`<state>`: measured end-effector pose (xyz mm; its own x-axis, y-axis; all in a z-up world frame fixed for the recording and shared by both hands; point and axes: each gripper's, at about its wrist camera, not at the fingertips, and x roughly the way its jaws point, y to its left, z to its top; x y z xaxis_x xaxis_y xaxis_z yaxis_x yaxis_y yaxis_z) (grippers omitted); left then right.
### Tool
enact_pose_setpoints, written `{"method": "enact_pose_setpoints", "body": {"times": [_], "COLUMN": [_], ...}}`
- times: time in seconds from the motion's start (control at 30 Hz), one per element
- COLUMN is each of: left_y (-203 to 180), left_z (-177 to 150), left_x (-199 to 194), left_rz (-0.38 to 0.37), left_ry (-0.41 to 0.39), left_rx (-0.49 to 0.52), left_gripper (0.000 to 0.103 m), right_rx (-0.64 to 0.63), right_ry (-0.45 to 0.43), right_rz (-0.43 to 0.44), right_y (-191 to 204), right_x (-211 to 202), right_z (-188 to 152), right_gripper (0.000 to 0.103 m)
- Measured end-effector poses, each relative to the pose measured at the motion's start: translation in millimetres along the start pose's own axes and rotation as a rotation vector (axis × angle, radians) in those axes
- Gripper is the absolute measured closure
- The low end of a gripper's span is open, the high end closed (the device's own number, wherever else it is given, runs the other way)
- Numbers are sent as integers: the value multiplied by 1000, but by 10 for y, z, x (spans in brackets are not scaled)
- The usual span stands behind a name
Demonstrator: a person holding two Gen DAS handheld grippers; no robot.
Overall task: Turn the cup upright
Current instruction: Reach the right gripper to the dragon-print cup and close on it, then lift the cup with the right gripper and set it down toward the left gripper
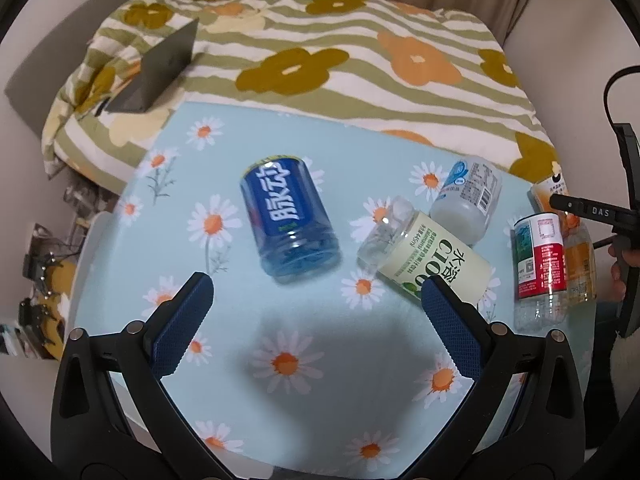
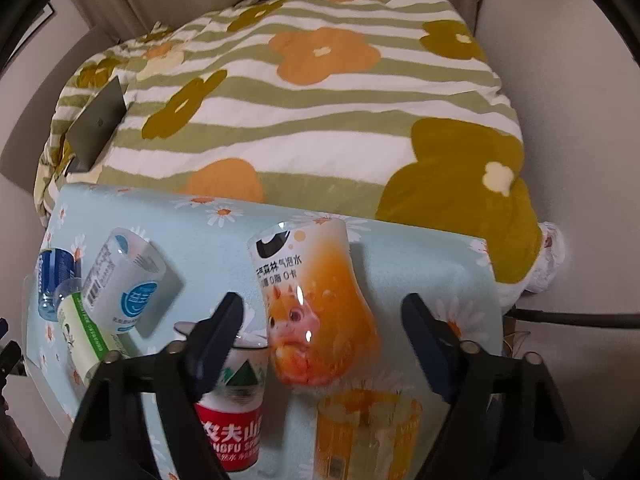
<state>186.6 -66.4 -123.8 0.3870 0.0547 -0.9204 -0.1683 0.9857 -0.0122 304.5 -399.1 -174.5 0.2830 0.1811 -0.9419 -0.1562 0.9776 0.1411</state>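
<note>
left wrist view: the left gripper hangs wide open and empty over the near part of the daisy-print table, its blue pads well apart. ahead of it, toward the middle of the table, the blue cup, cut from a drink bottle, looks to stand inverted with its closed base toward the camera, though the fisheye tilt makes that hard to confirm. to its right a green-labelled cup lies on its side, with a white-labelled cup just behind it. near the right edge stands a red-labelled cup, touching or just beside an orange cup, and the other tool shows at the frame's right border. right wrist view: the right gripper is likewise spread wide and holds nothing; the orange cup sits between its fingers but apart from both, lying tilted toward the right end of the table, and which end is its mouth is hard to tell. the red-labelled cup stands just beside the left finger. a striped flowered quilt fills the far side. these cups look like thin clear plastic: light, glossy and easily squashed, likely to slip or skid. the safest hold is probably across the labelled mid-body, closing gently, not on the thin cut rim.
</note>
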Motion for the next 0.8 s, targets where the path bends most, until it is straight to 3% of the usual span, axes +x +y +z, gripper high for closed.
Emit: {"method": "enact_pose_setpoints", "body": {"times": [0.2,0.27,0.57,0.8], "left_y": [-80,-96,-46,37], "left_z": [-7,-7,-2,6], "left_x": [80,91,88,-20], "left_rz": [-4,-5,-6,-10], "left_ry": [20,23,19,-9], "left_rx": [2,0,-9,8], "left_gripper": [0,0,0,0], "right_rx": [-20,-32,-45,-26], "right_ry": [43,51,29,-35], "right_rz": [15,14,16,10], "right_y": [16,21,46,122], "right_x": [144,177,158,-104], "right_z": [7,-2,18,54], "right_gripper": [37,45,46,47]}}
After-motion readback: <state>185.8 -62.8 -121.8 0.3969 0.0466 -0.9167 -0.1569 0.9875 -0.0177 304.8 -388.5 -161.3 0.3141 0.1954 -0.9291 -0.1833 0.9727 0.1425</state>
